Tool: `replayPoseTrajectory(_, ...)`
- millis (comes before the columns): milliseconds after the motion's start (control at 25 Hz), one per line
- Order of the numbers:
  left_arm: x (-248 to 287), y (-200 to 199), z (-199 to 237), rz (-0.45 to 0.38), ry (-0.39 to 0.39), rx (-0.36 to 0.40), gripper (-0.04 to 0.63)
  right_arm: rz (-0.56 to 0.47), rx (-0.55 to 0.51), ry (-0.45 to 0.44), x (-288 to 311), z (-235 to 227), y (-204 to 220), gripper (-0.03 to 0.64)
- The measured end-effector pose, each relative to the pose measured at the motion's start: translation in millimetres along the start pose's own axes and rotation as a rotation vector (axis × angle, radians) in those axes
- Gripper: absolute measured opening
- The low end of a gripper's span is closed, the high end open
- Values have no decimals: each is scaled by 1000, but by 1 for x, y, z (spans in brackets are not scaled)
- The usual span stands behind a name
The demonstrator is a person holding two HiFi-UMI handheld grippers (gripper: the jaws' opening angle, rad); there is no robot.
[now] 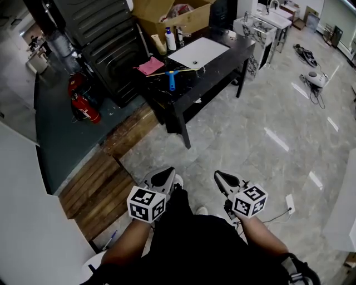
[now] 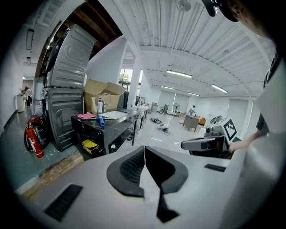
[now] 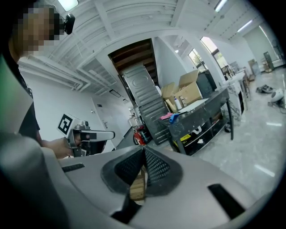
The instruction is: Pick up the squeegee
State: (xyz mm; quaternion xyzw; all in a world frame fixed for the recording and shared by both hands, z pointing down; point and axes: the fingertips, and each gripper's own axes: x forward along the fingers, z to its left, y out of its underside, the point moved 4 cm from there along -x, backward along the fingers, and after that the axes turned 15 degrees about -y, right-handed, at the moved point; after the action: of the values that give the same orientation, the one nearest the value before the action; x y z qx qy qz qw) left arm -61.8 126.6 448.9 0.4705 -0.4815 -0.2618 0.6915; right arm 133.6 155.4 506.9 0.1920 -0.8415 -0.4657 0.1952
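Observation:
The squeegee (image 1: pixel 171 78), with a blue handle and a pale blade, lies on the near end of a black table (image 1: pixel 222 55) at the top of the head view. It is small in the left gripper view (image 2: pixel 101 121) and in the right gripper view (image 3: pixel 173 117). Both grippers are held low in front of the person, far short of the table. My left gripper (image 1: pixel 162 177) (image 2: pixel 144 148) has its jaws together with nothing in them. My right gripper (image 1: pixel 226 180) (image 3: pixel 144 149) is likewise shut and empty.
A pink cloth (image 1: pixel 149 65), a white panel (image 1: pixel 197 52), a spray bottle (image 1: pixel 170 39) and a cardboard box (image 1: pixel 172 14) share the table. Red fire extinguishers (image 1: pixel 83 104) and a grey metal cabinet (image 1: pixel 105 39) stand left of it. Wooden boards (image 1: pixel 100 186) lie at left, cables and a device (image 1: pixel 314 79) on the tiles at right.

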Motion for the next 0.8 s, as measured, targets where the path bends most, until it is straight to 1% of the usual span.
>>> replayPoseTrajectory(320,23,-5,-5,7,44,12,17,-21,13,25,-1,-10,1,9)
replayPoseTrajectory(560,41,-24,-5,-22,62,13,17,-2,11,36,3,-19,-6,9)
replayPoseTrajectory(800,54,-16,2,12,65,16,17,16,8,34,13,-27,-11,9)
